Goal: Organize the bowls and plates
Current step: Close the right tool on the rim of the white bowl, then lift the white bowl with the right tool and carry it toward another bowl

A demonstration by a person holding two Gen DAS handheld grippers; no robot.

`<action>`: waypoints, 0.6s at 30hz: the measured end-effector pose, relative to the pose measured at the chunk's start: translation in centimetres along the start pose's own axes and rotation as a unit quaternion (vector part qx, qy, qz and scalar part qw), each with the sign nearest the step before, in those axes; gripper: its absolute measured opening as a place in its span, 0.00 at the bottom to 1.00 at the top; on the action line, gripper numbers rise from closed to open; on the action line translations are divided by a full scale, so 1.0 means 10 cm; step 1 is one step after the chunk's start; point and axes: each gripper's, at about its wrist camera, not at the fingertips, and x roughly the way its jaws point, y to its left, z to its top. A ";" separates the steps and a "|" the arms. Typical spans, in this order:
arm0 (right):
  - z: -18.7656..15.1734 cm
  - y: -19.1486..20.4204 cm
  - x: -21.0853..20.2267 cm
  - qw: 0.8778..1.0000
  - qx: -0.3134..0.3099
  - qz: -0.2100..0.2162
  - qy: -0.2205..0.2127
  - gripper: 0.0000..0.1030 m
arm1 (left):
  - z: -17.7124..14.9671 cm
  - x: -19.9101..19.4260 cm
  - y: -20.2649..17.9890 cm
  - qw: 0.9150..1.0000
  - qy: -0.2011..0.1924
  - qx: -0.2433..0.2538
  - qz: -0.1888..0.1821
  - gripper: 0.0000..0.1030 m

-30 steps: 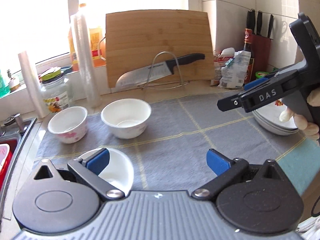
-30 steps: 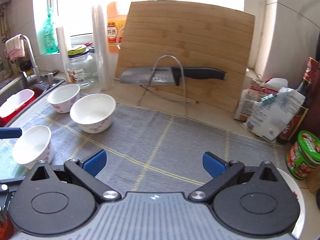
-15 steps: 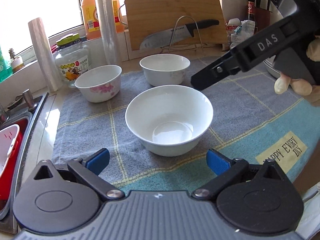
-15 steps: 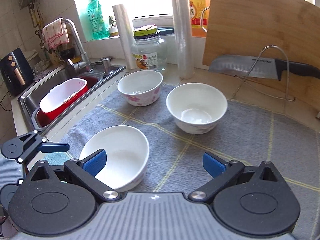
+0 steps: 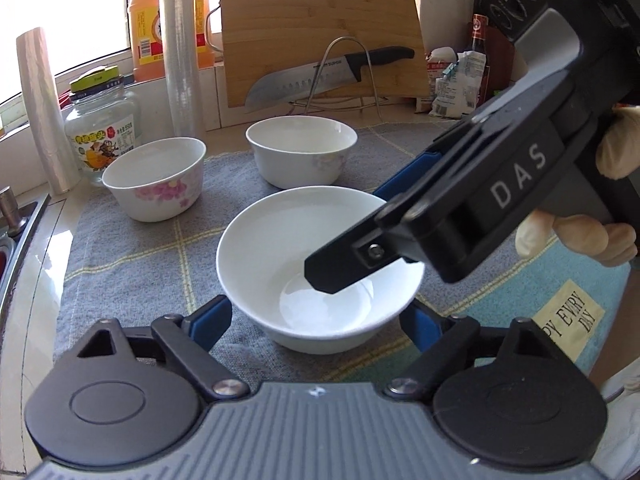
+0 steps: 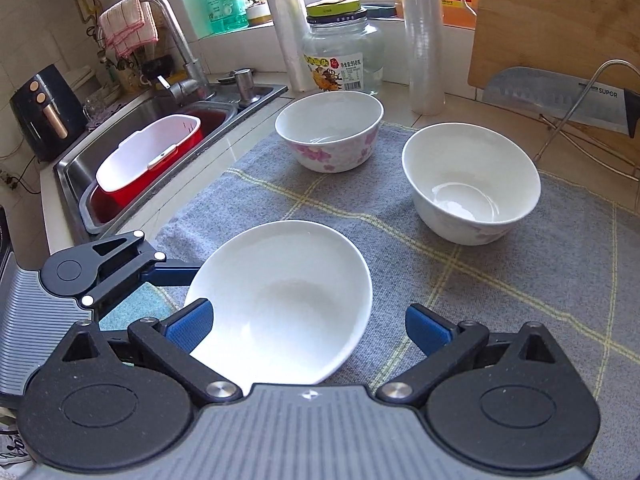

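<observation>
A plain white bowl (image 5: 320, 276) stands on the grey checked mat (image 5: 140, 260), nearest of three. My left gripper (image 5: 320, 316) straddles its lower body. The jaws are closing, and a thin gap still shows at the left pad (image 5: 212, 320). My right gripper (image 6: 308, 328) comes in from the right, open wide. One of its fingers (image 5: 332, 276) hangs over the bowl's inside and the other stays outside the rim. A pink-flowered bowl (image 5: 154, 178) and a second white bowl (image 5: 300, 152) sit behind it, untouched.
The sink (image 6: 248, 98) with a red basin (image 6: 148, 156) and the tap lies left of the mat. A glass jar (image 5: 102, 120), film rolls (image 5: 182, 40), a cutting board (image 5: 320, 20) and a knife (image 5: 320, 76) on a wire rack line the back.
Both grippers came down and in on the plain bowl. The right gripper's finger now reaches over the bowl's inside, and the left jaws have narrowed around it.
</observation>
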 end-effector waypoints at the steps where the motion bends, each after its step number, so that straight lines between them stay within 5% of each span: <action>1: 0.02 0.00 0.00 1.000 0.000 0.005 0.000 1.00 | 0.00 0.00 0.00 1.000 -0.001 0.001 -0.002 0.86; 7: 0.05 0.00 0.06 0.999 0.006 0.034 0.013 0.89 | 0.00 -0.01 0.01 1.000 -0.001 0.002 -0.008 0.85; 18: 0.05 -0.02 0.00 0.999 0.007 0.032 0.012 0.89 | 0.08 -0.02 -0.03 1.000 0.006 0.011 -0.008 0.85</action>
